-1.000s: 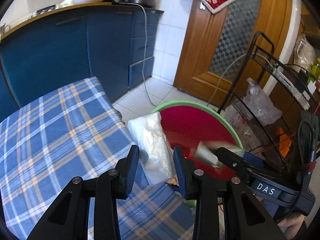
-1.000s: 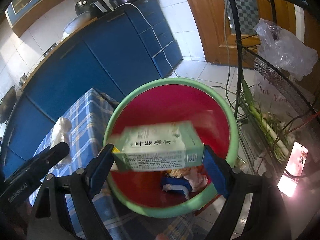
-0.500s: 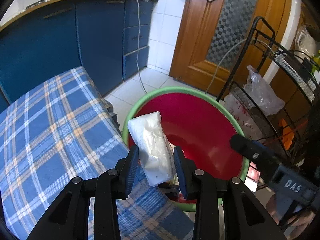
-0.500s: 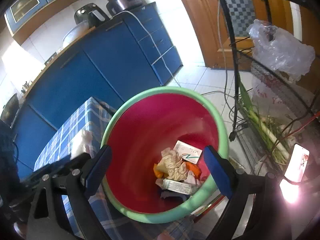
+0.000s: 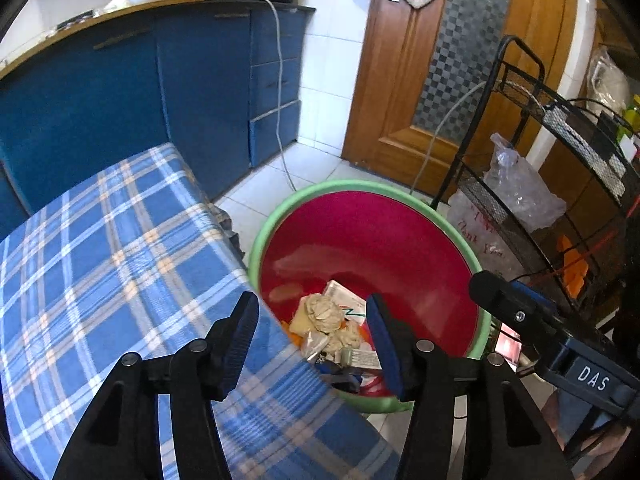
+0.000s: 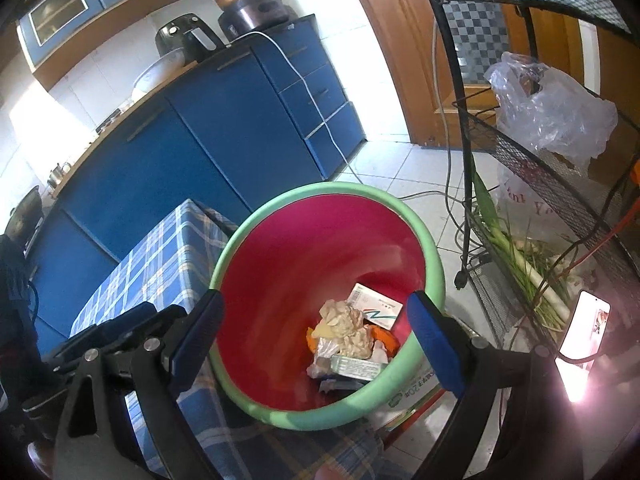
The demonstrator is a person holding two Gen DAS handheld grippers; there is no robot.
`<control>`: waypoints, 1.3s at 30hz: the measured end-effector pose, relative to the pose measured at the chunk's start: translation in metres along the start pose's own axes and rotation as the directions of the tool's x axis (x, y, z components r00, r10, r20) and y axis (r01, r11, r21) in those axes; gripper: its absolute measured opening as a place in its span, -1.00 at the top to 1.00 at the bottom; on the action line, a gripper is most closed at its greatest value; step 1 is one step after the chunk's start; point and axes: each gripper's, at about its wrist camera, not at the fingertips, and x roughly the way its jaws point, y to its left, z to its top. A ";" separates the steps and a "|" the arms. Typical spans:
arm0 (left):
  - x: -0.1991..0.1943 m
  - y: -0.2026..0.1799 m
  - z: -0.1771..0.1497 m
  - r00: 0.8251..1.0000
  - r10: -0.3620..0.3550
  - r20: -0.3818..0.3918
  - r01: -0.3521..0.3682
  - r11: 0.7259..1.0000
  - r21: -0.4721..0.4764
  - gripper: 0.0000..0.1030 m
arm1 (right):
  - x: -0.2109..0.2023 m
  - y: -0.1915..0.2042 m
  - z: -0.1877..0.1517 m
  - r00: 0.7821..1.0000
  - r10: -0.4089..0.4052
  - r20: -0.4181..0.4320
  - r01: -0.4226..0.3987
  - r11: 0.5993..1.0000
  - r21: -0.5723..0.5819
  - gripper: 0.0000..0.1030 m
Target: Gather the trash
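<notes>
Home kitchen: blue cabinets (image 5: 200, 80), rice cooker (image 6: 256, 8).

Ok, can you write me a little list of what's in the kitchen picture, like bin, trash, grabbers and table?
bin: red inside, green rim, on the floor beside the table
trash: crumpled paper and a white box at the bottom of the bin
left gripper: open, nothing between its jaws, which have just been opening
right gripper: open, holding nothing, over the bin
table: blue checked cloth
</notes>
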 end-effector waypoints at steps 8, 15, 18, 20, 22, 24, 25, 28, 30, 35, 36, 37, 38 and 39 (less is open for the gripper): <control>-0.031 0.017 -0.009 0.998 0.051 0.029 -0.050 0.998 -0.047 -0.13 | -0.022 0.019 -0.008 0.999 0.036 0.016 -0.035 0.999 -0.036 -0.79; -0.072 0.035 -0.023 0.991 0.115 0.068 -0.110 0.991 -0.081 -0.14 | -0.047 0.046 -0.019 0.996 0.088 0.032 -0.086 0.993 -0.078 -0.79; -0.092 0.046 -0.034 0.984 0.157 0.080 -0.147 0.983 -0.109 -0.15 | -0.062 0.061 -0.024 0.993 0.117 0.033 -0.113 0.989 -0.100 -0.79; -0.106 0.055 -0.041 0.981 0.171 0.086 -0.159 0.978 -0.135 -0.16 | -0.071 0.070 -0.028 0.991 0.127 0.039 -0.121 0.985 -0.121 -0.79; -0.118 0.062 -0.047 0.978 0.186 0.097 -0.170 0.973 -0.156 -0.16 | -0.079 0.081 -0.032 0.990 0.136 0.045 -0.128 0.981 -0.145 -0.79; -0.134 0.071 -0.054 0.971 0.213 0.110 -0.192 0.965 -0.177 -0.17 | -0.086 0.091 -0.037 0.989 0.142 0.047 -0.132 0.977 -0.170 -0.79; -0.140 0.074 -0.057 0.967 0.228 0.116 -0.204 0.961 -0.187 -0.17 | -0.090 0.096 -0.040 0.988 0.146 0.048 -0.135 0.974 -0.183 -0.79; -0.162 0.085 -0.069 0.954 0.268 0.138 -0.234 0.947 -0.219 -0.17 | -0.098 0.112 -0.049 0.986 0.158 0.042 -0.146 0.965 -0.217 -0.80; -0.175 0.091 -0.077 0.946 0.288 0.146 -0.249 0.939 -0.238 -0.18 | -0.102 0.120 -0.054 0.986 0.161 0.032 -0.150 0.961 -0.233 -0.80; -0.205 0.101 -0.096 0.925 0.342 0.167 -0.286 0.915 -0.286 -0.24 | -0.112 0.138 -0.068 0.985 0.171 0.032 -0.155 0.948 -0.279 -0.85; -0.210 0.102 -0.100 0.922 0.348 0.170 -0.290 0.911 -0.294 -0.24 | -0.115 0.141 -0.071 0.984 0.172 0.034 -0.155 0.945 -0.289 -0.87; -0.216 0.104 -0.104 0.919 0.354 0.174 -0.293 0.908 -0.300 -0.26 | -0.117 0.145 -0.074 0.984 0.173 0.037 -0.154 0.941 -0.302 -0.89; -0.220 0.103 -0.106 0.916 0.360 0.177 -0.297 0.905 -0.303 -0.29 | -0.120 0.149 -0.077 0.984 0.172 0.043 -0.150 0.937 -0.314 -0.90; -0.224 0.104 -0.109 0.912 0.367 0.181 -0.302 0.902 -0.307 -0.40 | -0.122 0.152 -0.079 0.984 0.169 0.049 -0.145 0.935 -0.324 -0.90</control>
